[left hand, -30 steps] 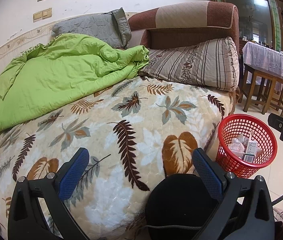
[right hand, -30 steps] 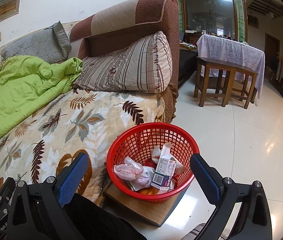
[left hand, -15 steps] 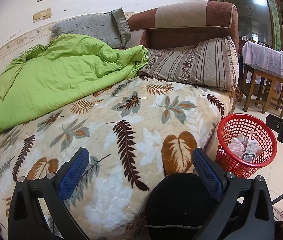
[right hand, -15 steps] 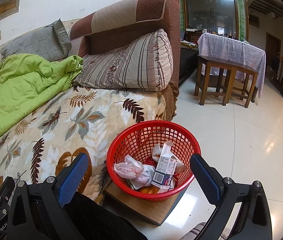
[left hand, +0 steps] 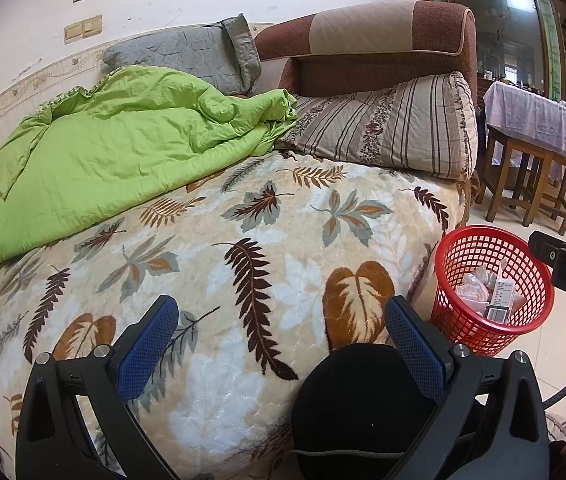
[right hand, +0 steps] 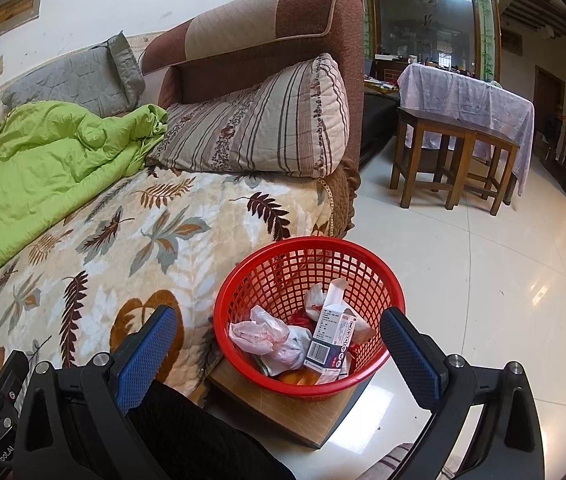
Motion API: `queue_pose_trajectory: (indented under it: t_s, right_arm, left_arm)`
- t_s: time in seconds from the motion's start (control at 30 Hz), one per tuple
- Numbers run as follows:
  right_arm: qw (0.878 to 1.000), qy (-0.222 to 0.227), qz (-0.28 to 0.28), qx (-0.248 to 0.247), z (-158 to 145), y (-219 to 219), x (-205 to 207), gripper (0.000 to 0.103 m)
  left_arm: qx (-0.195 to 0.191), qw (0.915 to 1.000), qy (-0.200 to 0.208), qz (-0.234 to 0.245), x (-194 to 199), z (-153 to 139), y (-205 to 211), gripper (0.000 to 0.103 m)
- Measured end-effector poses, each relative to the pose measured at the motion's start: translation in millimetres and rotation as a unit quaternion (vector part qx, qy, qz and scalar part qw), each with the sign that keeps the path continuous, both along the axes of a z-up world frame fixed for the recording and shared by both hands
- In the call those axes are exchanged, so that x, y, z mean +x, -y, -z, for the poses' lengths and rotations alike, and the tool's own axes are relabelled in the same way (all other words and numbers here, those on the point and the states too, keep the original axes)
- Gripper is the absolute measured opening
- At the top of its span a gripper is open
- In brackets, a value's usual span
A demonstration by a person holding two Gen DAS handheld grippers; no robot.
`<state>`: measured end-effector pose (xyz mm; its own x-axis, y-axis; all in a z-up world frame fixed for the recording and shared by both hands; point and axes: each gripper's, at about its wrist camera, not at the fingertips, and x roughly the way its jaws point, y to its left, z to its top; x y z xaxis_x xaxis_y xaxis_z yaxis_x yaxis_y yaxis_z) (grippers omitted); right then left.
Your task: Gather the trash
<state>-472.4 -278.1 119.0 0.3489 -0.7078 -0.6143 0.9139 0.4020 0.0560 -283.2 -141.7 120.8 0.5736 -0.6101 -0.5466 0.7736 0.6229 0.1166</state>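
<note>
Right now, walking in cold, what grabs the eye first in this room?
Probably the round red plastic mesh basket on a wooden board on the floor beside the bed, holding crumpled pink plastic bags and a small white printed carton. Next, the rumpled bright green quilt heaped on the far side of the leaf-patterned cream blanket. Both tools' blue-padded jaws stand wide apart, holding nothing.
</note>
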Motion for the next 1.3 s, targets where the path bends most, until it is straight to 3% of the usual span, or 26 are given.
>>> queue_pose_trajectory:
  t_s: [0.2,0.3,0.4,0.5,0.53,0.6,0.7,0.77,0.87,0.93,1.03,1.13,1.2,1.3]
  right_arm:
    - [1.0,-0.002,-0.01,-0.001,0,2,4,0.102]
    - [0.999,0.002,-0.045,0.003,-2,6,15,0.102]
    - [0.995,0.013,-0.1,-0.001,-8,2,42,0.102]
    - [0.989,0.023,-0.148,-0.014,-15,-7,76,0.102]
    - [0.985,0.023,-0.169,-0.02,-17,-12,93,0.102]
    - [0.977,0.01,-0.211,-0.032,-17,-24,133,0.102]
    - [0.96,-0.006,-0.28,-0.008,-3,-38,197,0.103]
    - [0.95,-0.021,-0.31,0.022,17,-45,246,0.103]
    - [0.942,-0.047,-0.327,0.063,57,-53,310,0.102]
    - [0.933,-0.056,-0.345,0.084,81,-60,349,0.102]
    - [0.925,-0.084,-0.362,0.075,102,-68,393,0.102]
    - [0.91,-0.118,-0.39,0.072,114,-74,424,0.102]
    - [0.896,-0.165,-0.406,0.072,124,-80,445,0.103]
    - [0.89,-0.149,-0.425,0.064,123,-78,447,0.103]
  left_arm:
    - [0.0,1.0,-0.001,-0.001,1,-1,0,0.102]
    - [-0.009,0.9998,-0.009,-0.016,7,2,-7,0.102]
    - [-0.008,0.9983,-0.016,-0.056,25,8,-17,0.102]
    - [-0.009,0.9916,-0.036,-0.124,61,12,-40,0.102]
    - [-0.003,0.9873,-0.045,-0.153,75,14,-49,0.102]
    - [0.022,0.9707,-0.056,-0.233,111,23,-71,0.102]
    - [0.065,0.9343,-0.083,-0.341,161,47,-109,0.102]
    - [0.085,0.9128,-0.1,-0.387,184,62,-129,0.102]
    - [0.081,0.9028,-0.144,-0.397,213,83,-155,0.102]
    - [0.065,0.9047,-0.17,-0.385,225,93,-166,0.102]
    - [0.058,0.9027,-0.182,-0.386,242,103,-175,0.102]
    - [0.044,0.9058,-0.157,-0.391,247,104,-176,0.103]
    - [0.056,0.9067,-0.154,-0.389,257,108,-168,0.103]
    - [0.049,0.9069,-0.155,-0.389,264,109,-171,0.103]
